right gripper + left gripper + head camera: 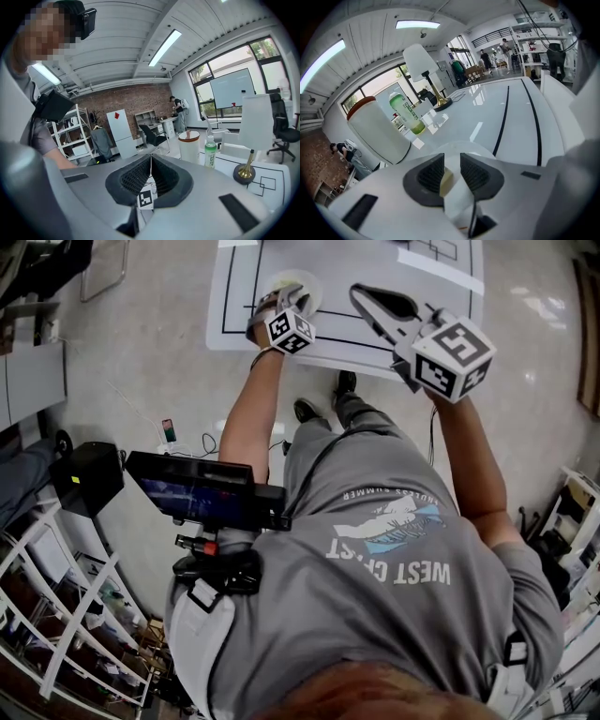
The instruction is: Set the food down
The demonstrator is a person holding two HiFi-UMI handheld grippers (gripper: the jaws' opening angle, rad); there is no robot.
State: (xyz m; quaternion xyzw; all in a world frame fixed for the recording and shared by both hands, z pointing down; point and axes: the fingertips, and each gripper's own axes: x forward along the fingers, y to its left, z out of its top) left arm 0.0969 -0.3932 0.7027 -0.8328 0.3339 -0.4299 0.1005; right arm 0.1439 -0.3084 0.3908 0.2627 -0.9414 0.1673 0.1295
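The left tongs (451, 160) are clamped on a small pale-yellow piece of food (446, 182), pinched between the ribbed pads. It looks light and soft, likely to squash or smear if squeezed harder. A gentle hold on its flat sides should suit it, and it may cling to a pad on release. Just below it sits what looks like a white plate (485, 150) on the white table (520, 122). The right tongs (150, 161) are together on nothing, off to the side. Farther along the table stand a white canister (375, 133), a green bottle (407, 112) and a lamp (421, 61).
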